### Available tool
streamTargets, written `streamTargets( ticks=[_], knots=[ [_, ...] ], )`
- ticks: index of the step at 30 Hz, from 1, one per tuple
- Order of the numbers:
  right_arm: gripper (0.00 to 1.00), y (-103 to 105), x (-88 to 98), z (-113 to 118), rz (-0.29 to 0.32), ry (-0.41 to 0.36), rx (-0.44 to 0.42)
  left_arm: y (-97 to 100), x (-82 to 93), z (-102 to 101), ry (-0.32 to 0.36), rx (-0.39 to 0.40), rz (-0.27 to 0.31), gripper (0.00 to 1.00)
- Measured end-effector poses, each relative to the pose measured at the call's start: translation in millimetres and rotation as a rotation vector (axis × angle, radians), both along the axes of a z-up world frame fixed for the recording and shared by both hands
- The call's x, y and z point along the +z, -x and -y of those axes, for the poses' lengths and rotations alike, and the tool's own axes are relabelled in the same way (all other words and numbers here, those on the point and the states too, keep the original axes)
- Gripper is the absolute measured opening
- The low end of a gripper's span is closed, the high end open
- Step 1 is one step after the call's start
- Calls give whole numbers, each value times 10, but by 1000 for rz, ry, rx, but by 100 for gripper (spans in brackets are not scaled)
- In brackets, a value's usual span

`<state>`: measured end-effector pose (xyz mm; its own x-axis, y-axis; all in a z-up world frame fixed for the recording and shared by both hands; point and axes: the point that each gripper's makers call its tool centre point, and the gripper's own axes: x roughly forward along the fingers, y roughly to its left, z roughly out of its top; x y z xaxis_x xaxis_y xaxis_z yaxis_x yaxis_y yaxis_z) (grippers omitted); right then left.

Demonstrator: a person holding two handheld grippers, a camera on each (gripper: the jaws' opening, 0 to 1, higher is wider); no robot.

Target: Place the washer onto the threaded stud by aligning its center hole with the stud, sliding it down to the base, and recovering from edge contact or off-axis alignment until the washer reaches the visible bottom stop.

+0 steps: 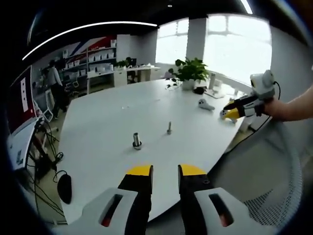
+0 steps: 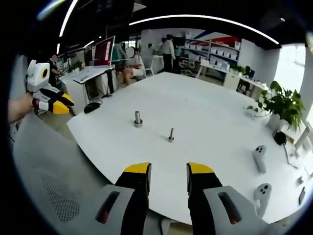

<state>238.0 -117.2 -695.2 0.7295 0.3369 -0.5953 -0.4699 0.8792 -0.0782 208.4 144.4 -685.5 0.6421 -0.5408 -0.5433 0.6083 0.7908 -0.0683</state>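
Both grippers are seen held off the edge of a big white surface (image 1: 98, 117), nothing pinched in either one; the left gripper (image 1: 165, 171) has its yellow-tipped jaws spread with a clear gap between them, and the right gripper (image 2: 168, 169) is held the same way, jaws apart and empty. Out on the surface two small metal parts are standing upright and well apart from each other; the thinner one looks like the threaded stud (image 1: 169, 128), also seen in the right gripper view (image 2: 171, 134); the other is a thicker metal post (image 1: 137, 141) on a wider ring base (image 2: 138, 119). Whether that ring is the washer can't be told at this size. Further back a potted plant (image 1: 190, 73) is seen near the windows; two white controllers (image 2: 259, 159) are lying on the surface off to the side. People are seen at desks in the background.
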Motion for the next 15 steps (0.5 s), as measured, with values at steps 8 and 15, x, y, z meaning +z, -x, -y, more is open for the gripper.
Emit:
streamTargets(
  ticks=[8, 15],
  knots=[
    [31, -9, 10, -1, -1, 8, -8, -11, -15, -7, 16, 7, -16, 18],
    [31, -66, 18, 77, 16, 11, -27, -18, -20, -52, 10, 28, -13, 18]
  ],
)
